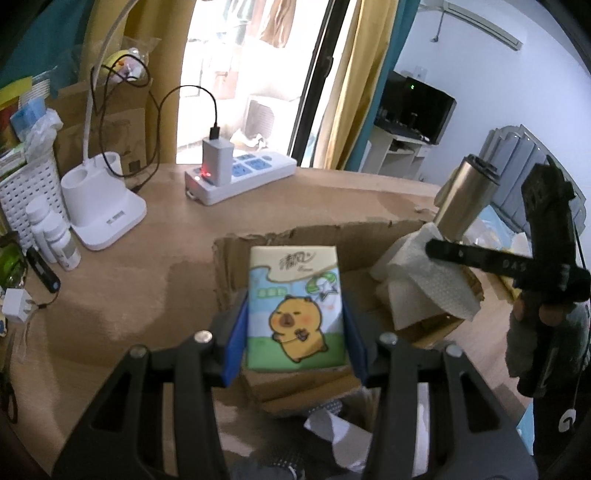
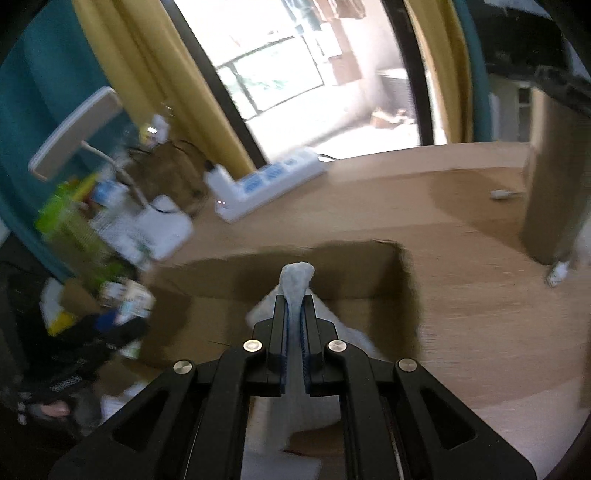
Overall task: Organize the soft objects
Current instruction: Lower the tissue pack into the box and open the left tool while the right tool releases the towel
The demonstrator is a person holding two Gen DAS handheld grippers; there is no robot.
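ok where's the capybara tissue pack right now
In the left wrist view the tissue pack sits centre frame, clamped in the left gripper above the open cardboard box.

Setting: a lived-in room of a home, desk by a balcony door. Evidence: wooden tabletop (image 1: 155,258) with household clutter along its left edge: white desk lamp base (image 1: 103,206), white pill bottles (image 1: 55,236), white woven basket (image 1: 26,192). Power strip (image 1: 240,173) with a charger plugged in sits near the far edge. Yellow and teal curtains (image 1: 354,92) frame the sliding glass door (image 1: 251,74). Wall air conditioner (image 1: 484,22) upper right; dark monitor (image 1: 417,107) on a small stand beyond.
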